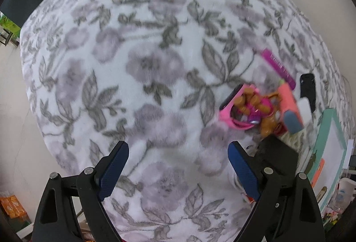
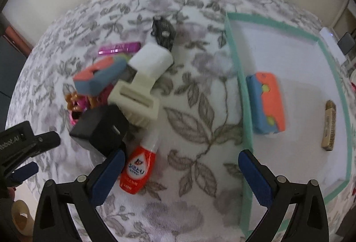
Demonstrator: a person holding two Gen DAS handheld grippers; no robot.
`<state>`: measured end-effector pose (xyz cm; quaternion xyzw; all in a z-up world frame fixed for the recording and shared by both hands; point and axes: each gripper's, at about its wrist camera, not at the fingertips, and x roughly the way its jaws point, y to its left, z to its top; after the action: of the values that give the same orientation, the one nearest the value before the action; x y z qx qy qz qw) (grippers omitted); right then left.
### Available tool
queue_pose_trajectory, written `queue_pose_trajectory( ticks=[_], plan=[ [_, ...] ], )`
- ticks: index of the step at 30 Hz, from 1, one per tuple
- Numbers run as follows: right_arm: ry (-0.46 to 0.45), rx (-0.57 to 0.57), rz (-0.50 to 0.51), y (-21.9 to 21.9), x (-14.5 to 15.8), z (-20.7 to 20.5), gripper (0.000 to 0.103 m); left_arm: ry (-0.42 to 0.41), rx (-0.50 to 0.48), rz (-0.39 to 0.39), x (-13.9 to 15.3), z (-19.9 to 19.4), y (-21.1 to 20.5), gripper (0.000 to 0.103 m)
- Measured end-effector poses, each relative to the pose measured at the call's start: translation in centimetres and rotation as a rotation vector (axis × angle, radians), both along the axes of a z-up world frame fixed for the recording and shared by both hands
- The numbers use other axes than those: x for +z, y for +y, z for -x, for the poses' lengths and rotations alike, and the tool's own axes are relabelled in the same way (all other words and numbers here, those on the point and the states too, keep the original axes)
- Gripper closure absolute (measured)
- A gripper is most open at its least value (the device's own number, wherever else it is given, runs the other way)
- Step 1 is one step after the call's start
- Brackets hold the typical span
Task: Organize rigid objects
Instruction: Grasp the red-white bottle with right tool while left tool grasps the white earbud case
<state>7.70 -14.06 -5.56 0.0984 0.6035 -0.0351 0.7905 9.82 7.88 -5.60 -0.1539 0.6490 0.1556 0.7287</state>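
Observation:
A pile of rigid objects lies on the floral blanket: a black box, a cream plastic part, a white block, an orange-and-blue case, a magenta bar, a pink toy and a red-and-white bottle. A white tray with a teal rim holds another orange-and-blue case and a tan stick. My right gripper is open and empty above the blanket, between the bottle and the tray. My left gripper is open and empty left of the pile.
A small black object lies behind the pile. The tray also shows at the right edge of the left wrist view. My left gripper shows at the left edge of the right wrist view. A pale wall stands behind the blanket.

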Motion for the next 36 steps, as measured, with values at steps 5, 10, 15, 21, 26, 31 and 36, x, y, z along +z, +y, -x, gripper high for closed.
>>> queue_pose_trajectory(
  ticks=[5,10,15,21,26,31,36],
  plan=[
    [0.023,0.040,-0.001,0.9,-0.8,0.1,0.000,0.029,-0.006,0.044,-1.2,0.5,-0.1,0.012],
    [0.034,0.083,0.050,1.8,-1.3,0.6,0.002,0.048,-0.001,0.071,-2.1,1.2,0.0,0.012],
    [0.040,0.073,0.046,1.5,-1.5,0.8,0.002,0.047,-0.001,0.112,-2.8,1.8,-0.8,0.012],
    [0.038,0.071,0.015,0.6,-1.2,0.7,0.012,0.041,-0.014,0.145,-3.0,2.0,-2.3,0.012],
    [0.035,0.069,-0.001,0.3,-0.9,0.4,0.030,0.038,-0.044,0.135,-2.9,1.7,-3.6,0.012],
    [0.028,0.048,-0.003,-0.8,-0.5,0.0,0.049,0.057,-0.071,0.109,-4.3,1.1,-5.4,0.013],
    [0.027,0.049,-0.015,-1.0,-0.5,-0.4,0.059,0.059,-0.120,0.056,-4.6,0.6,-7.7,0.016]
  ],
)
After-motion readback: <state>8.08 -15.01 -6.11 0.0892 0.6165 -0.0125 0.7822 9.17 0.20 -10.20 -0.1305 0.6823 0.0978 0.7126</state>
